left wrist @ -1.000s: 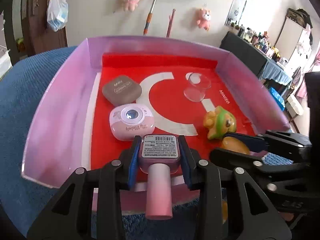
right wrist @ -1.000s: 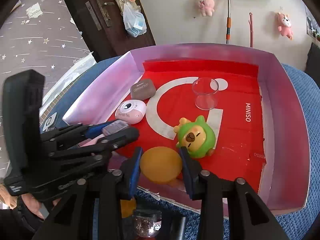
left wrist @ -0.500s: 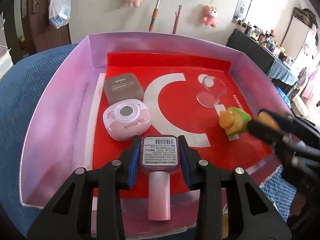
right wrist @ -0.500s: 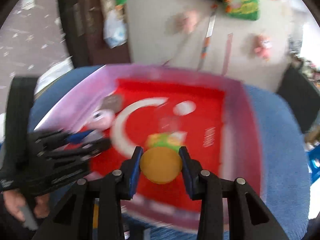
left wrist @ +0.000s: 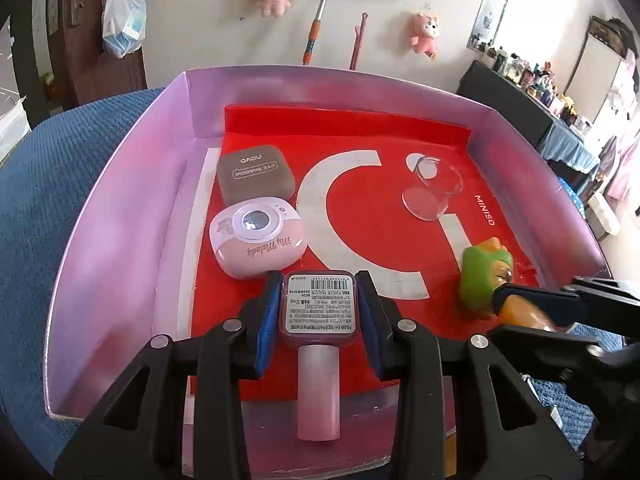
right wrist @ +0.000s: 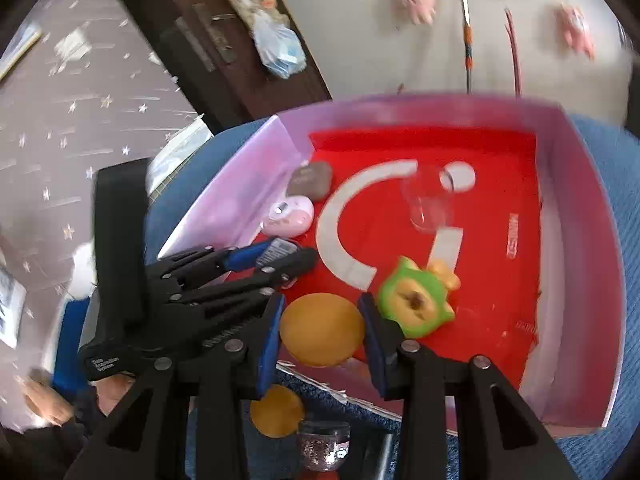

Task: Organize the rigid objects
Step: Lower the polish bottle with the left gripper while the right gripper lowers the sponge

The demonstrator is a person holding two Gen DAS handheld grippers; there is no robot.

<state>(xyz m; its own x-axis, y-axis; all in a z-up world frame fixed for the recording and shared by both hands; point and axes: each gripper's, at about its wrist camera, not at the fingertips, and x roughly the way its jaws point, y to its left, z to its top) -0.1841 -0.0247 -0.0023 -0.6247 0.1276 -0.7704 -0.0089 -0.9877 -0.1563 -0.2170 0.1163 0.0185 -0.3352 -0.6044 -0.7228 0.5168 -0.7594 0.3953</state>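
Swinging back in from the right, the right gripper (right wrist: 322,330) is low at the tray's near edge again, clamped on an orange disc (right wrist: 322,328) beside the green toy (right wrist: 416,306). Nearer me, the left gripper (left wrist: 319,306) squeezes the square base of a pink bottle (left wrist: 319,344) over the tray (left wrist: 120,216) floor (long axis along the fingers, cap towards the camera). It looks light, stiff, probably slick and breakable; the flat sides suit gripping. Beyond sit a pink case (left wrist: 258,238), an eyeshadow compact (left wrist: 256,174) and a clear cup (left wrist: 432,190)
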